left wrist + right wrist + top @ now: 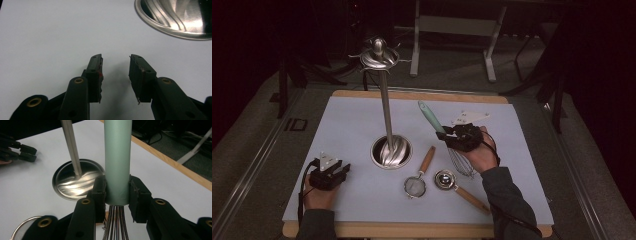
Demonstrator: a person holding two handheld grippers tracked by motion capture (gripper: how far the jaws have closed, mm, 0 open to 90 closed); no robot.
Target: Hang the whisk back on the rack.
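- Pinching the pale green handle of a whisk [117, 162], the right gripper [117, 195] has its two fingers [99, 192] pressed against opposite sides of the handle's lower end, just above where the wires fan out.
- In the high view the whisk [432, 119] is tilted, handle pointing up and away from the person, wire head [460, 161] low beside the right hand [482, 155] (whether the wires touch the tabletop cannot be told).
- The left gripper [330, 173] sits near the front left of the white tabletop [352, 125]; its fingers [96, 72] are spread with nothing between them, only bare surface under the gap.
- A steel stand [385, 105] rises from a round, rippled base [391, 151] at the middle of the tabletop, with hooks around its crown.
- In front of the base lie a small strainer [417, 182] and a steel scoop [447, 180], both with wooden handles, side by side and apart from each other.
- The whisk is well apart from the stand's hooks.
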